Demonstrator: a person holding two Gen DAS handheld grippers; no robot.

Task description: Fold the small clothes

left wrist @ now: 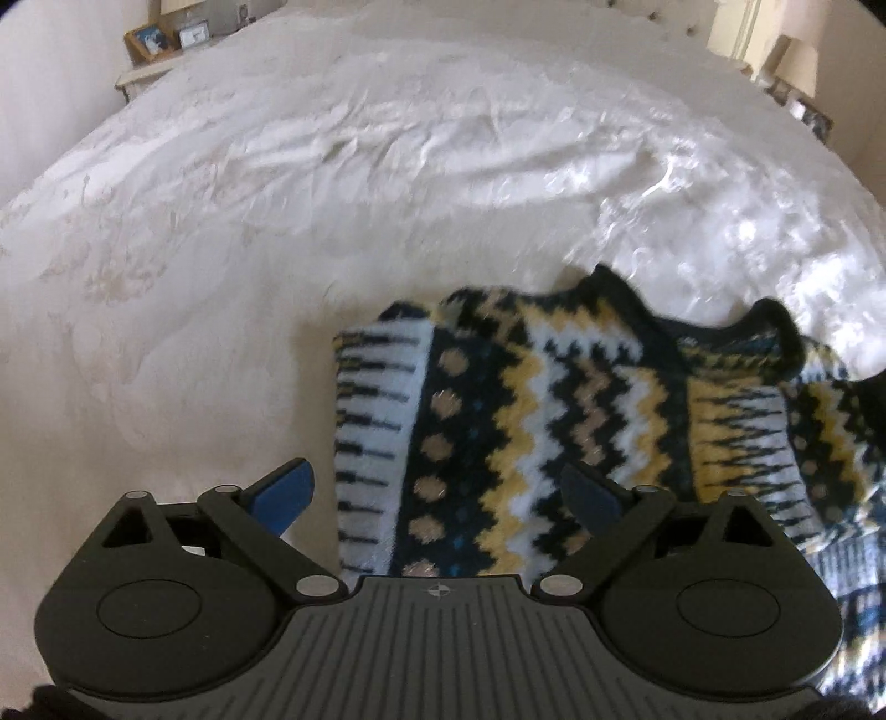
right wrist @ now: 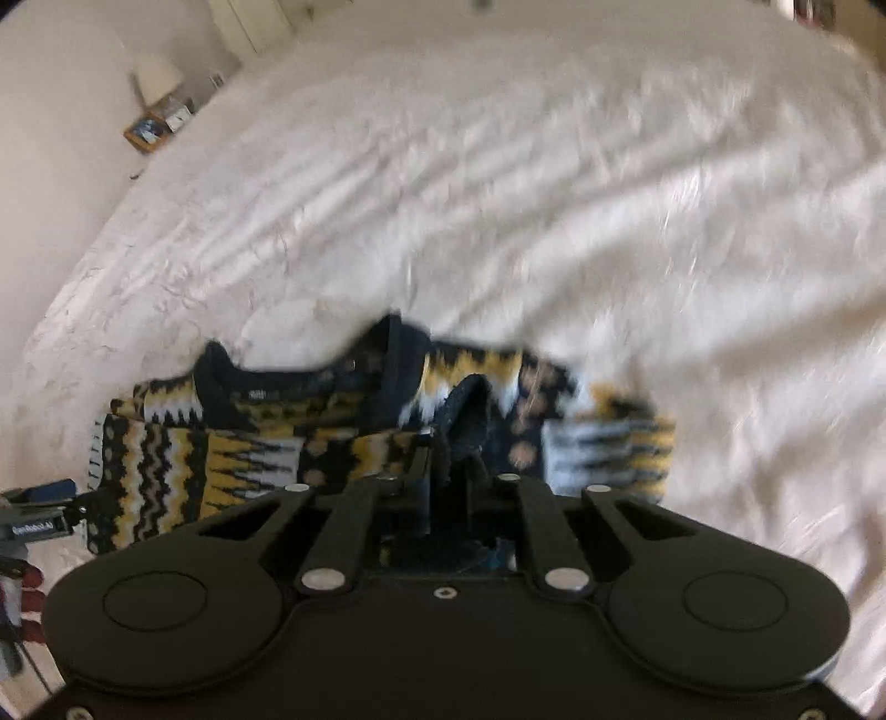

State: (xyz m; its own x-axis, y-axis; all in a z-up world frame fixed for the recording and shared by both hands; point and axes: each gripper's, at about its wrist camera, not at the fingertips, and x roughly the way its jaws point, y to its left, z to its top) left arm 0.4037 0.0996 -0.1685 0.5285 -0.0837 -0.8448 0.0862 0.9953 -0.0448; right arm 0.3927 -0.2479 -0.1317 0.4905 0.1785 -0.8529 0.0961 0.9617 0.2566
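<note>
A small knitted sweater (left wrist: 531, 421) with navy, yellow, white and tan zigzag bands lies partly folded on the white bed cover (left wrist: 332, 194). My left gripper (left wrist: 437, 498) is open, its blue fingers spread over the sweater's near left part, nothing between them. In the right wrist view the sweater (right wrist: 249, 443) lies ahead and to the left. My right gripper (right wrist: 448, 443) is shut on a dark navy edge of the sweater (right wrist: 468, 410), bunched between the fingers. The left gripper also shows in the right wrist view (right wrist: 50, 498) at the far left edge.
The white bed cover (right wrist: 554, 194) is wrinkled and stretches far ahead. A bedside table with framed pictures (left wrist: 160, 39) stands at the far left. Lamps and frames (left wrist: 792, 72) stand at the far right.
</note>
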